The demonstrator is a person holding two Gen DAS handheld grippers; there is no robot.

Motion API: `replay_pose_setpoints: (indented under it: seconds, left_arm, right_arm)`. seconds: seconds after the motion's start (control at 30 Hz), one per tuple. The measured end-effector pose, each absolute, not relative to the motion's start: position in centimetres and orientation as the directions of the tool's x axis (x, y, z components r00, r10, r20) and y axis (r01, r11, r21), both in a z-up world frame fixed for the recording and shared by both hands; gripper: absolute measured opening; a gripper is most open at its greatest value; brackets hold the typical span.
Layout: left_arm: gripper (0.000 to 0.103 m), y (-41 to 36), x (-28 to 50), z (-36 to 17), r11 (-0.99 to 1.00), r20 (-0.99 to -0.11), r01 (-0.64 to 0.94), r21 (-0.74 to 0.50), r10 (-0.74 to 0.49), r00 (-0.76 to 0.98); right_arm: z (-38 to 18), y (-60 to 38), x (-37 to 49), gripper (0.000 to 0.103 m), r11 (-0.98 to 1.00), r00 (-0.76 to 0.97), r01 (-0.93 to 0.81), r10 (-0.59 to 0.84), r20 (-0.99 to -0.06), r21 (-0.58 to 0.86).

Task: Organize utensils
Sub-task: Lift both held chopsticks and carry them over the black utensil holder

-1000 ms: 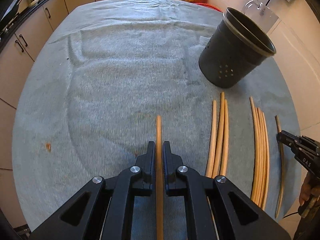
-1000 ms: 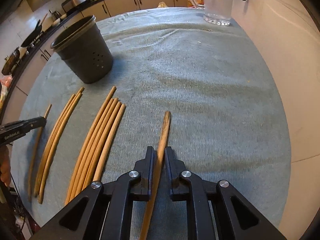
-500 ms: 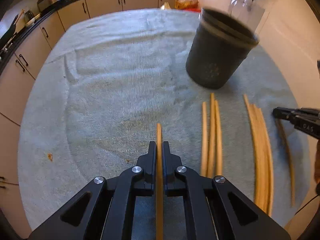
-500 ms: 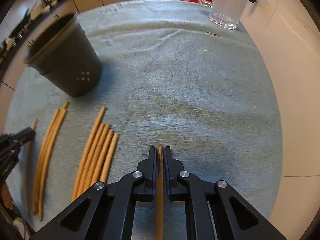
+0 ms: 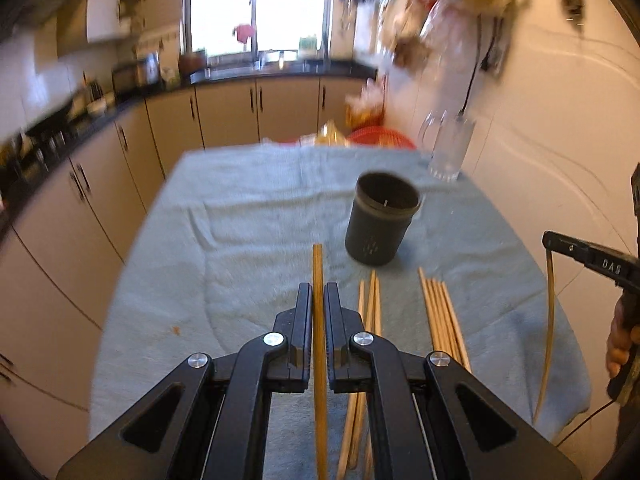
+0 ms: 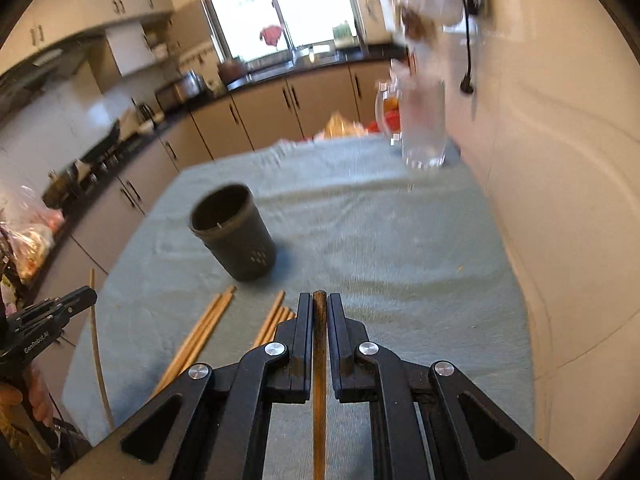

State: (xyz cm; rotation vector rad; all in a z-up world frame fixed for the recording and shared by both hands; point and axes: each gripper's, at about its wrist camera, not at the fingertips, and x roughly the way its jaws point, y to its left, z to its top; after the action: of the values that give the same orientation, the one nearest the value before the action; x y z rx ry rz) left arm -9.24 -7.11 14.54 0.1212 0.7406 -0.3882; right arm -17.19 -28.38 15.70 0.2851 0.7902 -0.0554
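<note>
My left gripper (image 5: 318, 294) is shut on a light wooden chopstick (image 5: 318, 280), lifted above the cloth; its tip sticks out past the fingers. My right gripper (image 6: 319, 304) is shut on a darker wooden chopstick (image 6: 319, 360), also lifted; it also shows in the left wrist view (image 5: 552, 245). The black utensil holder (image 5: 380, 222) stands upright on the blue-grey cloth, ahead of and right of my left gripper, and ahead-left of my right one (image 6: 234, 232). Two bundles of chopsticks (image 5: 442, 312) lie on the cloth in front of the holder.
A clear glass mug (image 6: 422, 128) stands at the far right corner by the wall. The cloth-covered table (image 5: 248, 216) drops off on the left towards kitchen cabinets (image 5: 224, 112). A red basket (image 5: 378, 138) sits behind the table.
Both grippers have risen and tilted up from the cloth, each carrying its chopstick. The views now look across the table to the kitchen window.
</note>
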Motion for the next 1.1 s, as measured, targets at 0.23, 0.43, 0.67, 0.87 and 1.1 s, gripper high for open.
replay_pose_setpoints:
  seconds: [0.23, 0.43, 0.67, 0.87, 1.1]
  left_arm:
    - [0.005, -6.5, -15.3, 17.4, 0.914, -0.576, 0.405, 0.013, -0.324, 0.750]
    - [0.005, -6.1, -18.6, 19.0, 0.906, -0.529, 0.423, -0.005, -0.361, 0.768]
    - [0.005, -5.5, -19.2, 20.5, 0.905, -0.492, 0.421, -0.053, -0.391, 0.778]
    - [0.005, -5.9, -17.8, 21.8, 0.896, -0.480, 0.435, -0.087, -0.420, 0.770]
    - [0.005, -6.8, -13.6, 25.1, 0.890, -0.451, 0.439, -0.124, -0.445, 0.774]
  right_arm:
    - [18.5, -27.5, -21.6, 0.007, 0.969, 0.785, 0.128, 0.030, -0.618, 0.210]
    - [20.6, -26.6, -24.8, 0.007, 0.975, 0.827, 0.101, 0.029, -0.561, 0.199]
    - [21.7, -25.6, -25.5, 0.007, 0.981, 0.852, 0.077, 0.030, -0.523, 0.180]
    - [22.6, -25.7, -24.2, 0.007, 0.980, 0.865, 0.067, 0.037, -0.501, 0.189]
    - [24.9, -26.1, -20.4, 0.007, 0.976, 0.894, 0.058, 0.044, -0.447, 0.212]
